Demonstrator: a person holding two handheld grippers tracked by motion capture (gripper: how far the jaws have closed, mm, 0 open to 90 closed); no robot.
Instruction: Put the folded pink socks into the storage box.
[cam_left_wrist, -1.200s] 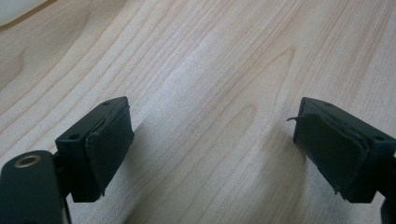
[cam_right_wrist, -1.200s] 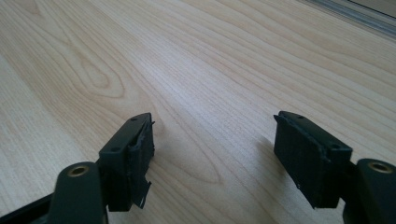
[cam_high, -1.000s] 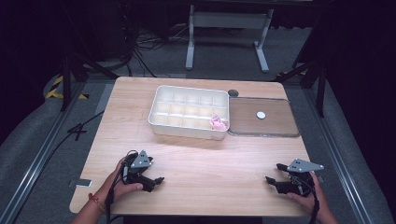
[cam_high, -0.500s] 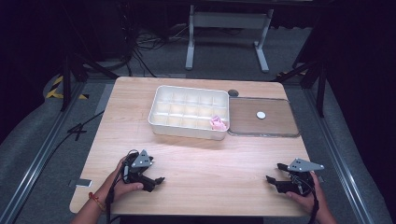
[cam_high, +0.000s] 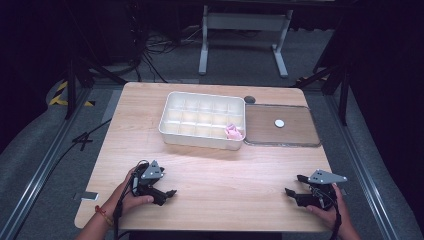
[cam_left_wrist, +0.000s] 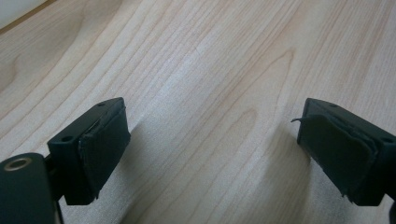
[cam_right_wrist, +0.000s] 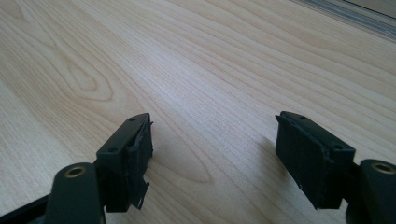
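Your left gripper (cam_high: 169, 194) rests low on the pale wooden table (cam_high: 220, 175) near its front edge, jaws spread wide and empty. Behind it, well apart, sits the white plastic compartment tray (cam_high: 200, 119), a small pink object (cam_high: 233, 132) in its near right compartment. Your right gripper (cam_high: 292, 186) rests at the front right, equally wide and empty.

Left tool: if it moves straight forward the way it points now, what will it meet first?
The left tool points right across bare table, roughly toward the right tool. The way looks free until there, though depth is unclear.
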